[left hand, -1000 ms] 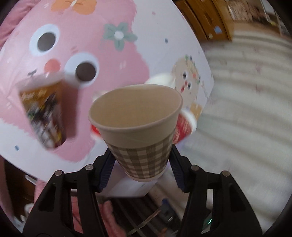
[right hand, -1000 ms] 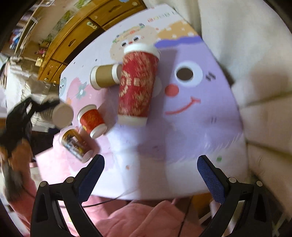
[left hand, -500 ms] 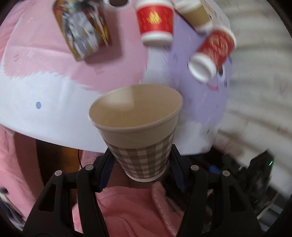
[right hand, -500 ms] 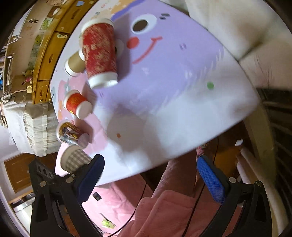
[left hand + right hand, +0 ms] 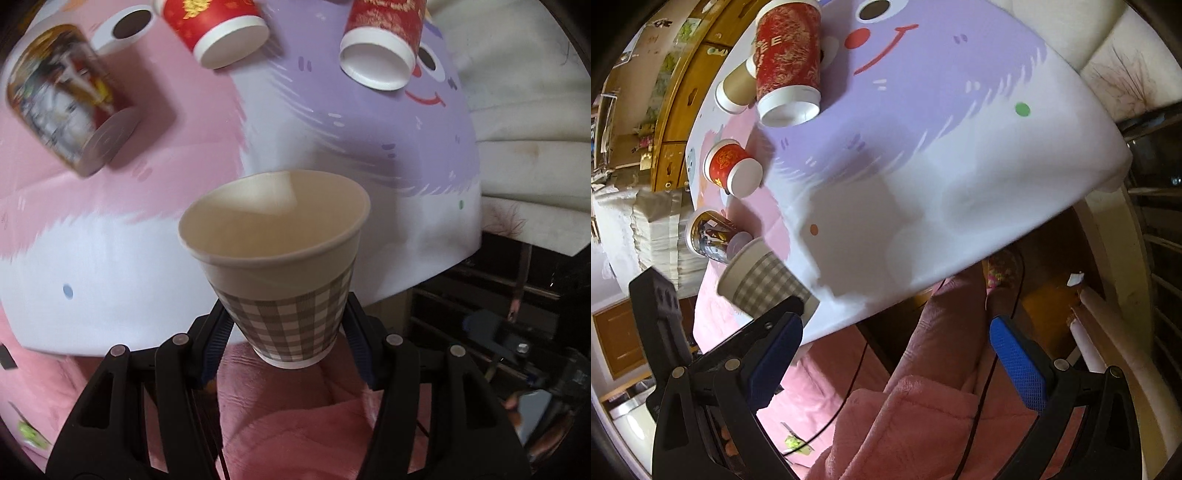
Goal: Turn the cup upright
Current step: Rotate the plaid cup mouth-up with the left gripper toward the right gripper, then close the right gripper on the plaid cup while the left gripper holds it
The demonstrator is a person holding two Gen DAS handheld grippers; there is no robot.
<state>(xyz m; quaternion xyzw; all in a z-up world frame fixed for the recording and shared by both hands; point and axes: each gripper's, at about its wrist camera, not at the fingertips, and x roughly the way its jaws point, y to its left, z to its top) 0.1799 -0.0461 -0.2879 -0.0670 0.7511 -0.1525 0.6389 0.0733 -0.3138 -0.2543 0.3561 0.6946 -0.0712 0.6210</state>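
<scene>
The left tool (image 5: 286, 328) is closed on the checked cup (image 5: 284, 266), its blue pads pressing the lower wall near the base; the cup is off the table (image 5: 110, 258), held over its near edge with the mouth facing away along the fingers, and whether that is truly upright I cannot tell from here; the right tool (image 5: 894, 354) stands wide open with nothing in it, hanging over a pink-clad lap below the table edge. Further out on the cartoon-face cloth lie four more cups on their sides: a small red cup (image 5: 218, 26), a tall red cup (image 5: 380, 40), a dark printed cup (image 5: 66, 99), and, seen from the right wrist, a plain brown cup (image 5: 737, 90) tucked behind the tall red one. The risk, as I judge it, is in the grip and the setting-down; paper walls give under a hard squeeze, so the cup could buckle or slide out of the pads, and if it comes down tilted or too near the edge it may tip over or drop to the floor; a careless swing could also knock the lying cups rolling. As for writing, the red cups carry gold ornament and what look like characters, too blurred to read; the printed cup's picture is smeared; no brand is legible.
</scene>
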